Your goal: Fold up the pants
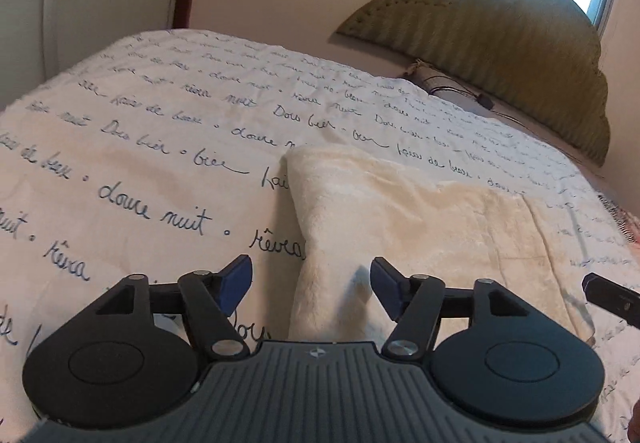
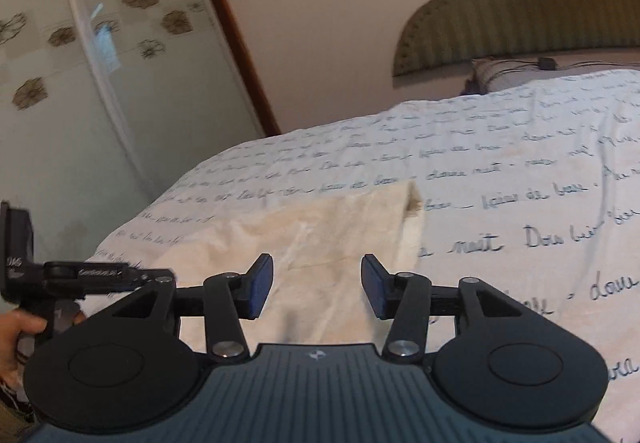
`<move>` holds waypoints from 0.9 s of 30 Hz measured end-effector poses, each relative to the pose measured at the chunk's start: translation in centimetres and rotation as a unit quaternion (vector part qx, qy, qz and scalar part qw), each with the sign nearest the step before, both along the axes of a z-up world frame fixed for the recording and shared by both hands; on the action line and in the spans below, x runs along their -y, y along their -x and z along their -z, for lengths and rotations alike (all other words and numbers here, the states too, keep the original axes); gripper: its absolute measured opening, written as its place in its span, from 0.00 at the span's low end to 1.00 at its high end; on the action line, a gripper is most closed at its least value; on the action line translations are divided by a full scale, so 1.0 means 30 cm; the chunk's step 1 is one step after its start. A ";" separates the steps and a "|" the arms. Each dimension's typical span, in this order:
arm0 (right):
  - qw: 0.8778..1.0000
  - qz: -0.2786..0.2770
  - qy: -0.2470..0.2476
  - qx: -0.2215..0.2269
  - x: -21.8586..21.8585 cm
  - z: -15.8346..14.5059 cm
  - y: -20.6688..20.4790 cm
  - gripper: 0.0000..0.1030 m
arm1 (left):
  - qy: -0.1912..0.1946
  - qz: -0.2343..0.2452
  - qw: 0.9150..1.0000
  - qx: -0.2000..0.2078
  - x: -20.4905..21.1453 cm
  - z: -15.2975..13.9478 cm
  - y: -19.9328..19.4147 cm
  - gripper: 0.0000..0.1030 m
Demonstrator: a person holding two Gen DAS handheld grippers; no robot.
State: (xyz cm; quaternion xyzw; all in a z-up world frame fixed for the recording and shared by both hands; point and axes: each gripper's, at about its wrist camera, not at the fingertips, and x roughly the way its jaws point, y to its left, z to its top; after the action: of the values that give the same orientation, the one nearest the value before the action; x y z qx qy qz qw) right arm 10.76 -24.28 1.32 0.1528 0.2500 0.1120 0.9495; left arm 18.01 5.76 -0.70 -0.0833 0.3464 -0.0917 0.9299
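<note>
The cream fleece pants (image 1: pixel 404 227) lie folded flat on the bed, their far corner pointing away from me. My left gripper (image 1: pixel 311 289) is open and empty just above their near left edge. In the right wrist view the pants (image 2: pixel 320 243) lie ahead with a folded corner at the far right. My right gripper (image 2: pixel 317 289) is open and empty above their near edge. The right gripper's tip shows at the right edge of the left wrist view (image 1: pixel 612 297). The left gripper shows at the left edge of the right wrist view (image 2: pixel 60 275), held by a hand.
The bed is covered by a white sheet with blue script (image 1: pixel 160 147). A green padded headboard (image 1: pixel 520 55) stands at the far end, with a pillow and black cable (image 1: pixel 460 89) below it. A glass door (image 2: pixel 100 83) stands beyond the bed's left side.
</note>
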 end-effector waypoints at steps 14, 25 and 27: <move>0.989 -0.011 0.139 -0.044 -0.233 0.069 -0.002 0.47 | -0.070 -0.009 0.997 -0.008 0.069 -0.005 0.126 0.76; 0.989 0.001 0.139 -0.040 -0.259 0.073 0.048 0.52 | -0.092 -0.014 0.996 -0.007 0.075 -0.002 0.160 0.80; 0.990 0.002 0.134 -0.039 -0.267 0.069 0.073 0.54 | -0.094 -0.012 0.995 -0.006 0.080 -0.003 0.175 0.80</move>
State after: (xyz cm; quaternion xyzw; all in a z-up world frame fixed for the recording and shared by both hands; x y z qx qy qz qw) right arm 8.57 -16.27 -0.74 0.0292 0.2993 0.0693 0.9512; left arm 12.76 3.36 -0.61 -0.0002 0.3579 -0.0472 0.9326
